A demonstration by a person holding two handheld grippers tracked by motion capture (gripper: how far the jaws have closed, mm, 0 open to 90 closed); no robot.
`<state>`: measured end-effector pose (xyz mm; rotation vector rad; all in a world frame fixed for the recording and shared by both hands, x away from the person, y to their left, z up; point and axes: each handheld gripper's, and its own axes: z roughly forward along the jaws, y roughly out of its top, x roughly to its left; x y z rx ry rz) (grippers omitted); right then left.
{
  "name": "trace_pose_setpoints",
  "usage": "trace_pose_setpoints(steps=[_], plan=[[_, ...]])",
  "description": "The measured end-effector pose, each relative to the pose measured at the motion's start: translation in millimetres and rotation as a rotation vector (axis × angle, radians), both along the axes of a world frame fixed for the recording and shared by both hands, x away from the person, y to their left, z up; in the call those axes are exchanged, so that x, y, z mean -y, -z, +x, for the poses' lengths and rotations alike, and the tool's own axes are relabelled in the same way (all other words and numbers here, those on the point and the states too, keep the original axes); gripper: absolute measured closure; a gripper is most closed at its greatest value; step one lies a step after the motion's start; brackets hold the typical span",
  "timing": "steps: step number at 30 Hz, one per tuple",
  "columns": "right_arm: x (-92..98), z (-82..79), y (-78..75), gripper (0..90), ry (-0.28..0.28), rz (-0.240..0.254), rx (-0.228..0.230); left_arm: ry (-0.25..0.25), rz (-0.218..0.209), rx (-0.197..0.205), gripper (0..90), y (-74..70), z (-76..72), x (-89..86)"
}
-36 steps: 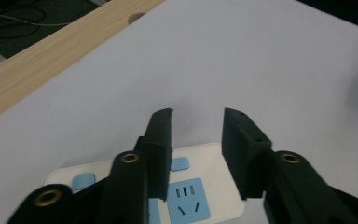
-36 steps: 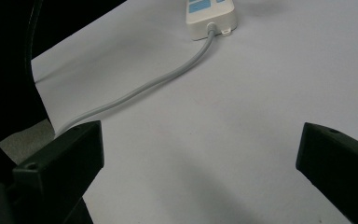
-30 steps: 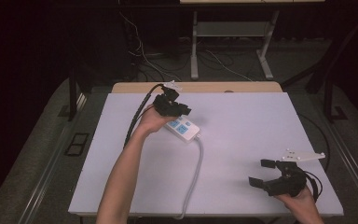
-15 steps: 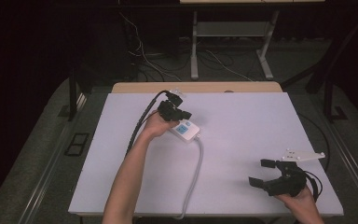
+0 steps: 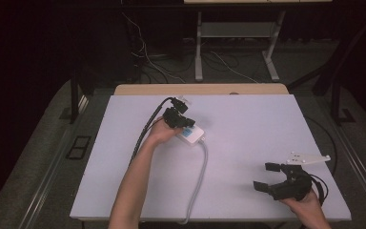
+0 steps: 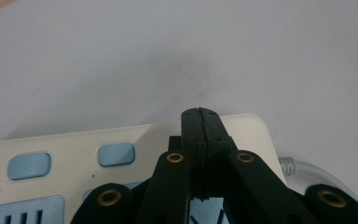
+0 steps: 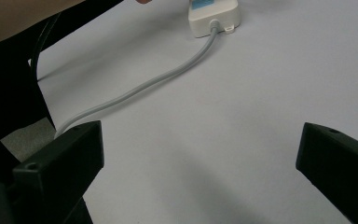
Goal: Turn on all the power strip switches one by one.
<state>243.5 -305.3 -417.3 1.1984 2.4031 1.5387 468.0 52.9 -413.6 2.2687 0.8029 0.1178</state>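
White plastic power strip [image 5: 190,134] with pale blue switches is lying on the bench [image 5: 248,143] while the left gripper [image 6: 199,122], jaws closed empty, is hovering over it, seemingly to press a switch, and the right gripper [image 5: 272,177] is waiting open near right.

Power strip [image 5: 190,134] far left of centre, its cord [image 5: 201,176] trailing to near edge, table [image 5: 267,129] open right and far

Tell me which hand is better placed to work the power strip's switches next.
Left. The left gripper hangs right over the power strip, its fingers shut together above the strip's blue buttons. The right gripper sits open near the table's front right corner, well away from the strip.
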Motion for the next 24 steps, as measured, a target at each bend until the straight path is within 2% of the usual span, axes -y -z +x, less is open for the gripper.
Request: trace_pose_setpoints(steps=[7, 11, 17, 22, 24], plan=[[1.7, -0.3, -0.5, 0.5, 0.006, 0.005, 0.002, -0.005, -0.011, -0.014, 89.1, 0.6, -0.1, 0.5], [1.6, -0.4, -0.5, 0.6, 0.006, 0.005, 0.002, 0.001, 0.001, -0.009, 89.2, 0.7, -0.4, 1.0], [1.5, -0.6, -0.5, 0.5, 0.004, 0.005, 0.004, -0.002, -0.013, -0.022, 89.4, 2.1, 0.8, 0.0], [1.2, -0.7, -0.6, 0.6, 0.003, 0.004, 0.003, -0.003, -0.016, -0.038, 89.6, 2.8, 2.5, -0.1], [1.0, -0.6, -0.7, 0.5, 0.002, 0.004, 0.005, 0.020, -0.024, -0.061, 89.8, 3.4, 3.4, -0.1]])
